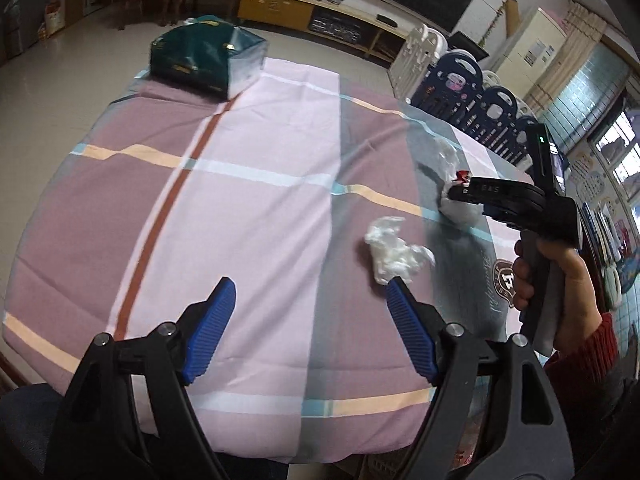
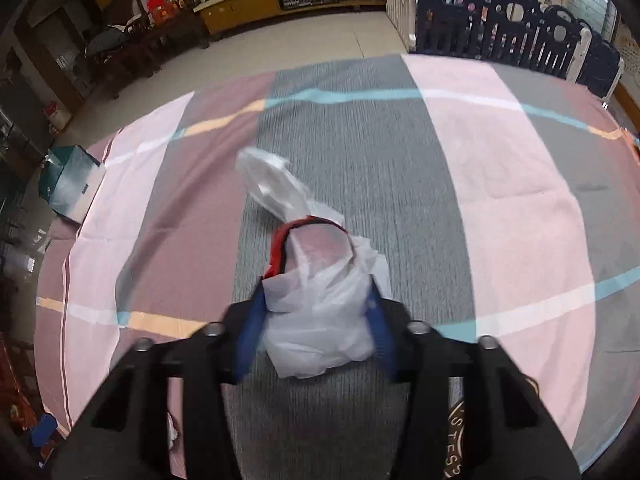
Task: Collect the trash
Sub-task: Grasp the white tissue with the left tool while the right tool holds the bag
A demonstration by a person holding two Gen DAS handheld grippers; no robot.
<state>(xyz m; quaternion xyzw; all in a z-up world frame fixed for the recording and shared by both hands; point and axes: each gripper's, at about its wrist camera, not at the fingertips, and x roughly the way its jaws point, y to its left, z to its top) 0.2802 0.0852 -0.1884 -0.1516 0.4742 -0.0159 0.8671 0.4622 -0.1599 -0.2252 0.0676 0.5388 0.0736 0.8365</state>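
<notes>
Table covered with a striped cloth, pink, mauve and grey bands crossed by thin teal and peach lines.

Left hand-held gripper: jaws spread wide, nothing between them, tips over the cloth. A crumpled white plastic wad lies on the cloth just beyond the blue pad on the picture's right side, near it; contact cannot be told. The other blue pad sits over bare cloth.

Right hand-held gripper: jaws partly closed around a white plastic bag, a blue pad on each side of it. The frame is blurred, but the bag fills the gap and both pads appear to press on it. A red and black strip curves over the bag's top, and a further fold of thin white plastic trails away across the grey band.

From the left wrist view, the right hand-held gripper is seen side-on, tips at the same white bag on the grey band near the table's far right edge. A hand in a red knitted sleeve grips its handle.

Dark green bag stands at the far left corner of the table, well apart from both pieces of trash.
</notes>
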